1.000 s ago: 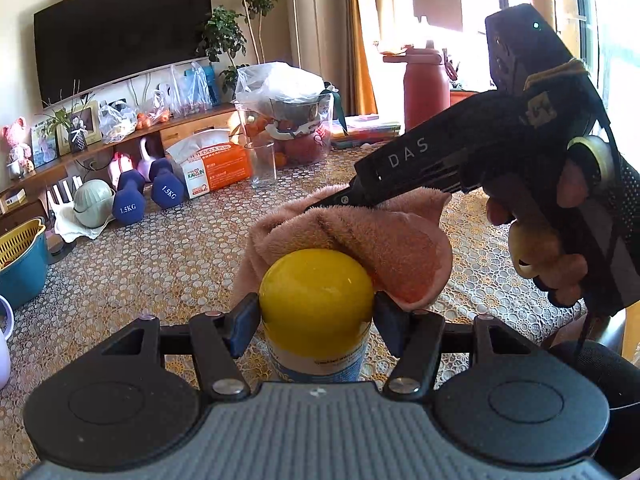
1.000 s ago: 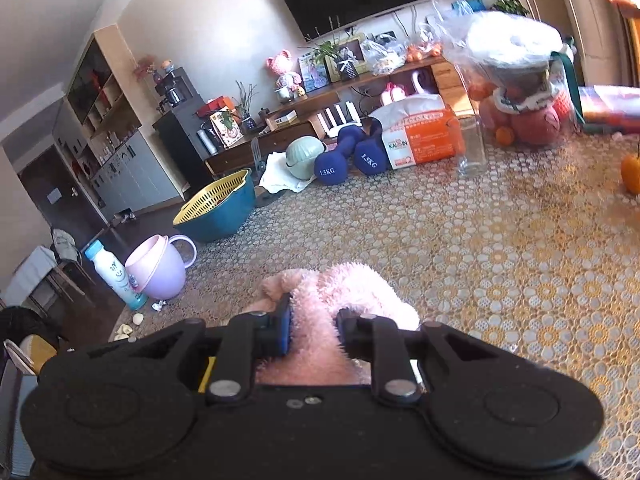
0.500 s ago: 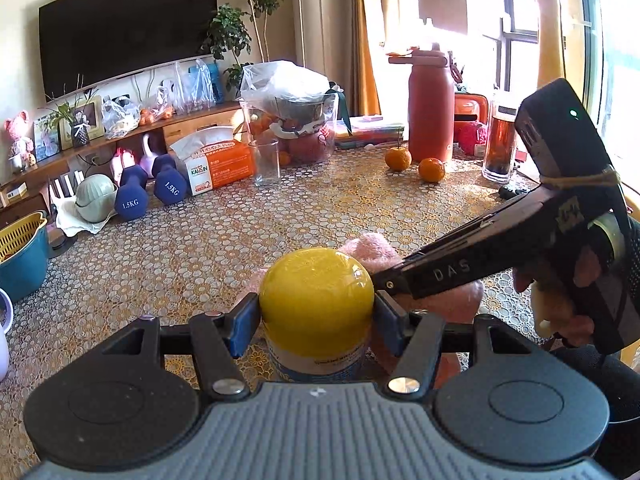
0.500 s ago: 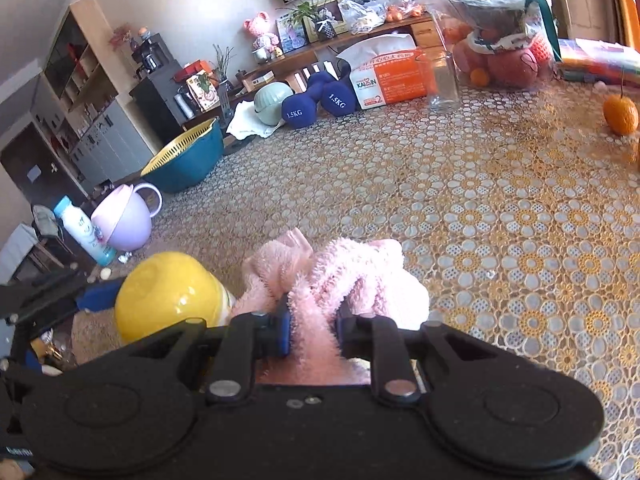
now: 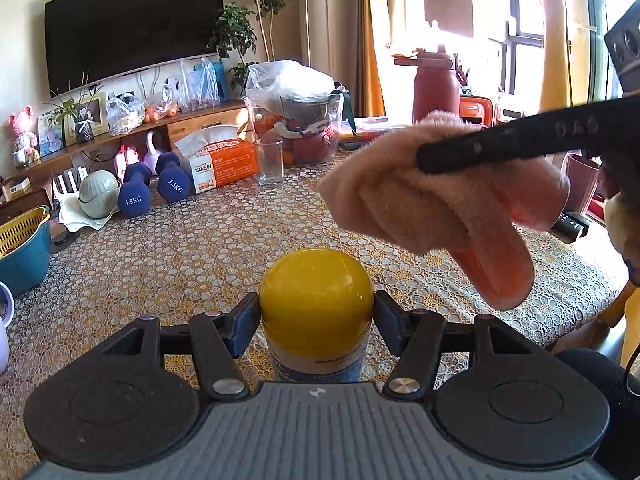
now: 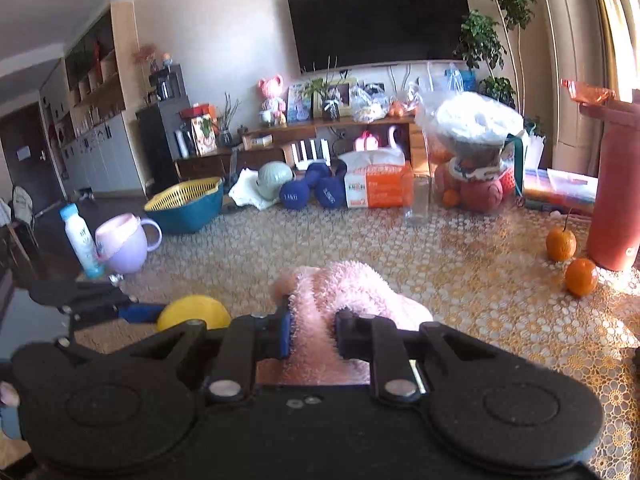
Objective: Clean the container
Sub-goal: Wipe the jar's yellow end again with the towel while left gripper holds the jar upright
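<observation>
Wiping the yellow-capped container (image 5: 316, 304) with a pink cloth (image 5: 440, 200)

Left gripper (image 5: 316, 316) clamps the domed, glossy cap, holding the container upright on the lace-patterned table (image 5: 192, 256); right gripper (image 6: 312, 330) pinches the fluffy cloth, which hangs above and to the right of the cap — clear of it; lower the cloth onto the dome, press lightly and sweep round the curve; keep the left grip firm, since smooth plastic may slip.
</observation>
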`<action>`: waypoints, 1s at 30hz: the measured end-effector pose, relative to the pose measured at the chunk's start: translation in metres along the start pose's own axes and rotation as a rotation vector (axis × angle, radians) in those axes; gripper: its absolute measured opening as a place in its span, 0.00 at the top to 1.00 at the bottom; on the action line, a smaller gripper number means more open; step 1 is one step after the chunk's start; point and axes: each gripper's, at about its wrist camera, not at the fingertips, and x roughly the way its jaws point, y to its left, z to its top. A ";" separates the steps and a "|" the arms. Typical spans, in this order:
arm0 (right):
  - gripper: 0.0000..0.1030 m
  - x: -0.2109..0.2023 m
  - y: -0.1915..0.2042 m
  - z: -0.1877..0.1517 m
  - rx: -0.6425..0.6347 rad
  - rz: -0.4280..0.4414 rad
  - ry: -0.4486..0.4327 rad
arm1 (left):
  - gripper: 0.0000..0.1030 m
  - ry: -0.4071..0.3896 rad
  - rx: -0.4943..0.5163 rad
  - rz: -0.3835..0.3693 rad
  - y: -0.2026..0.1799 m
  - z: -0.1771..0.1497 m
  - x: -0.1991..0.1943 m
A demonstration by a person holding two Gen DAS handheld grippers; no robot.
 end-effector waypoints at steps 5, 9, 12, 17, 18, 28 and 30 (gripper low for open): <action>0.82 -0.005 0.020 0.013 -0.028 0.102 -0.033 | 0.41 0.000 0.003 0.004 -0.002 0.000 0.000; 0.82 0.007 0.038 0.009 -0.074 0.152 0.000 | 0.41 0.000 0.006 0.003 -0.002 0.000 0.000; 0.82 0.020 0.050 0.002 -0.111 0.159 0.041 | 0.41 0.000 0.016 0.005 -0.004 -0.002 -0.002; 0.82 0.034 0.049 0.002 -0.110 0.124 0.053 | 0.41 -0.003 0.010 0.002 -0.002 -0.002 -0.002; 0.82 0.035 0.046 0.002 -0.108 0.116 0.052 | 0.41 -0.003 0.011 0.002 -0.002 -0.002 -0.002; 0.81 0.059 0.025 0.007 -0.056 0.066 0.080 | 0.41 -0.005 0.013 -0.003 -0.003 -0.002 -0.002; 0.81 0.066 0.020 0.006 -0.040 0.056 0.094 | 0.41 -0.006 0.012 -0.004 -0.003 -0.002 -0.002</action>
